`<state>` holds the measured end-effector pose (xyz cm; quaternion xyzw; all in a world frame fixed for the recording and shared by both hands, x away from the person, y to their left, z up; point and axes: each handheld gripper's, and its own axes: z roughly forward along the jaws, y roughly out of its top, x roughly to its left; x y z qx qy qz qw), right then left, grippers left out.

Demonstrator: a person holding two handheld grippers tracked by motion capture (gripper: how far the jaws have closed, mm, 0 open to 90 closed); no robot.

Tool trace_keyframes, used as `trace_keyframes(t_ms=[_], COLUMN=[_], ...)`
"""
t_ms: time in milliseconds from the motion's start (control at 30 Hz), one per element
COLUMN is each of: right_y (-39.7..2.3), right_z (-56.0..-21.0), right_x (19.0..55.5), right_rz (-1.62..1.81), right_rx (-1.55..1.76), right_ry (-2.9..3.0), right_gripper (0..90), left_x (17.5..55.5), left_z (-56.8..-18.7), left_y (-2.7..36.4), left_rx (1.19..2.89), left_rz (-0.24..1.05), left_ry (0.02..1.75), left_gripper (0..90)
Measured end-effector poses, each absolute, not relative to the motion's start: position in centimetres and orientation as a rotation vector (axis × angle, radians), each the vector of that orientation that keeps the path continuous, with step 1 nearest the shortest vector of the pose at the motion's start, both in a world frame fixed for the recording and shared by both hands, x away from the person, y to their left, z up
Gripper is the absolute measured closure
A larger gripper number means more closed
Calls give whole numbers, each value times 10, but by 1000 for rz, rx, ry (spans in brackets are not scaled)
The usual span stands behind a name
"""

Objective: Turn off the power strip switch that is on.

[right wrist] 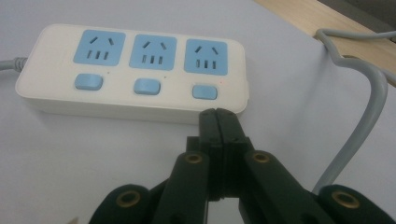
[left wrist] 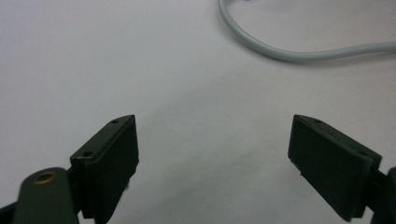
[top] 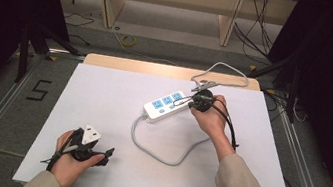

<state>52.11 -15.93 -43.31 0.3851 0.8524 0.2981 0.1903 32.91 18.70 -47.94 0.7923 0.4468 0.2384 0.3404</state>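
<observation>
A white power strip point(top: 164, 105) with three blue sockets and three blue buttons lies mid-table; in the right gripper view the power strip point(right wrist: 130, 70) sits just beyond my jaws. My right gripper point(right wrist: 218, 117) is shut with nothing between its jaws, its tip close to the strip's near edge below the rightmost button point(right wrist: 204, 91). In the high view my right gripper point(top: 188, 102) rests at the strip's right end. My left gripper point(top: 107, 154) is near the table's front left, open and empty; its jaws stand wide apart over bare table around my left gripper's midpoint point(left wrist: 212, 144).
The strip's grey cable point(top: 160, 154) loops across the table toward the front, and the grey cable point(left wrist: 299, 52) passes ahead of the left jaws. Another grey cable point(top: 226, 71) curls over the table's far wooden edge point(top: 133, 65). Floor cables and a shelf lie beyond.
</observation>
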Motion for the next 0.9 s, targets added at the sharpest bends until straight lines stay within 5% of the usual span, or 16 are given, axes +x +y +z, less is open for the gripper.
trace_keyframes(t_ms=[900], right_y=[-151], right_z=[-432], right_x=[539], right_rz=[823], right_rx=[1103], right_ry=[2403], right_gripper=[900], left_x=[329], left_z=[-480], left_y=[187], left_rx=[2064], left_rz=[610], left_ry=[1160], left_gripper=[161])
